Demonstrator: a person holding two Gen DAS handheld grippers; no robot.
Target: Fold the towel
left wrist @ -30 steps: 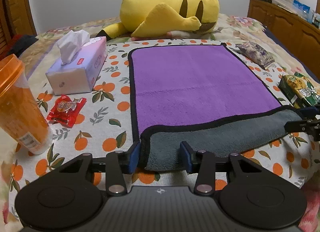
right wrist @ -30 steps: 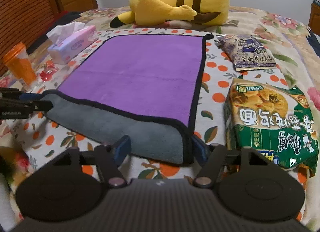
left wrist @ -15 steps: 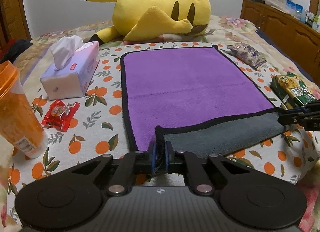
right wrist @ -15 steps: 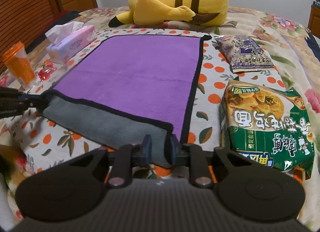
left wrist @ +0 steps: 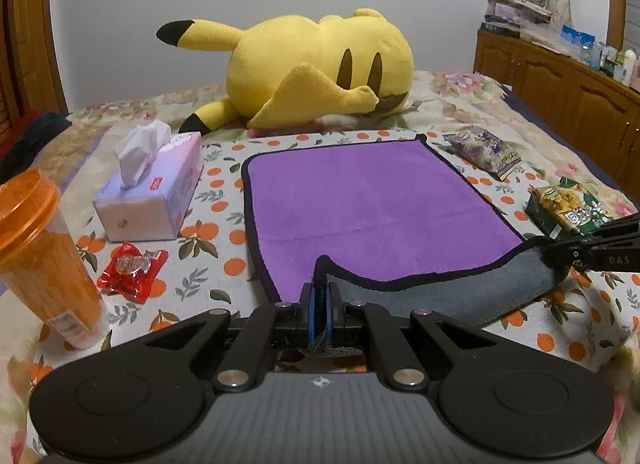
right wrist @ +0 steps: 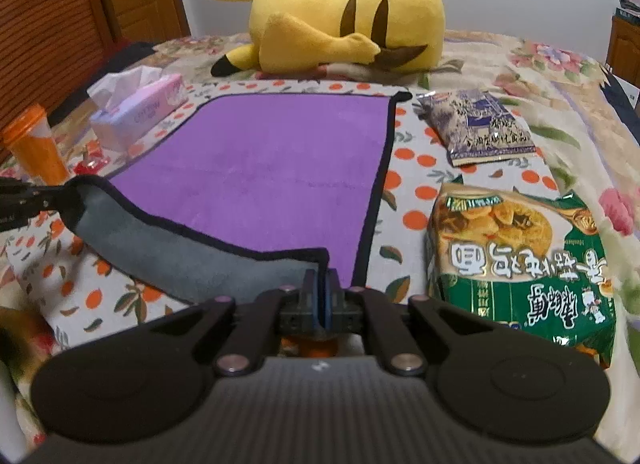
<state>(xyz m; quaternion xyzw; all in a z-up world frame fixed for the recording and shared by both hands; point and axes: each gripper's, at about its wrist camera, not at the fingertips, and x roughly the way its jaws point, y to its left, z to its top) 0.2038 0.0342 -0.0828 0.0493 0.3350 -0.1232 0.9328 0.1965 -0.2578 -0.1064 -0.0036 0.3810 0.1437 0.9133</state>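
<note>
Both grippers, left [left wrist: 319, 301] and right [right wrist: 321, 292], are pinching the near corners of the towel [left wrist: 372, 199] lying on the bed [left wrist: 208, 232], fingers closed, seemingly lifting; next, carrying that edge to the far edge.

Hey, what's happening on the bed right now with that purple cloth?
A person is folding the purple microfibre towel with black trim and a grey underside, holding handheld tongs in each hand. The left tongs are shut on its near left corner, the right tongs on its near right corner. The near edge is lifted and turned over, grey side up, while the far part lies flat on the orange-print bedspread, in front of a yellow plush toy.
</note>
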